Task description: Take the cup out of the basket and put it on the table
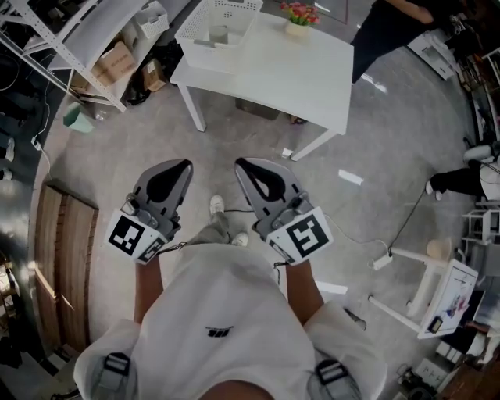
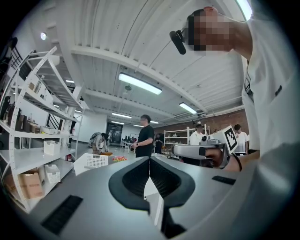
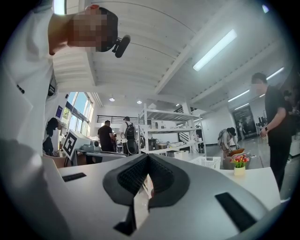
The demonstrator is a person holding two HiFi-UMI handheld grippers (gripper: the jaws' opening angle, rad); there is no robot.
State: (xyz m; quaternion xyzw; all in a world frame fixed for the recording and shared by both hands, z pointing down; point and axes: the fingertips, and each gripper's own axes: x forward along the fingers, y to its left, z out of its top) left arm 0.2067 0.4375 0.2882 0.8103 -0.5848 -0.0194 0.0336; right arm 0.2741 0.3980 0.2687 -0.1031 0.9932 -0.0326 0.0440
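A small grey cup (image 1: 219, 34) stands inside the white lattice basket (image 1: 234, 9) at the far left corner of the white table (image 1: 312, 78). Both grippers are held close to the person's chest, well short of the table. The left gripper (image 1: 184, 164) and the right gripper (image 1: 241, 164) point toward the table, side by side. Each has its jaws shut with nothing between them. In the left gripper view the left gripper (image 2: 149, 161) has the basket (image 2: 93, 161) far ahead of it. The right gripper view shows the right gripper (image 3: 148, 159), with the basket (image 3: 207, 162) in the distance.
A pot of pink flowers (image 1: 298, 19) sits on the table beside the basket. Metal shelving (image 1: 78, 47) with cardboard boxes lines the left. A person in dark clothes (image 1: 391, 23) stands behind the table. A white stand (image 1: 422, 273) and a floor cable are at the right.
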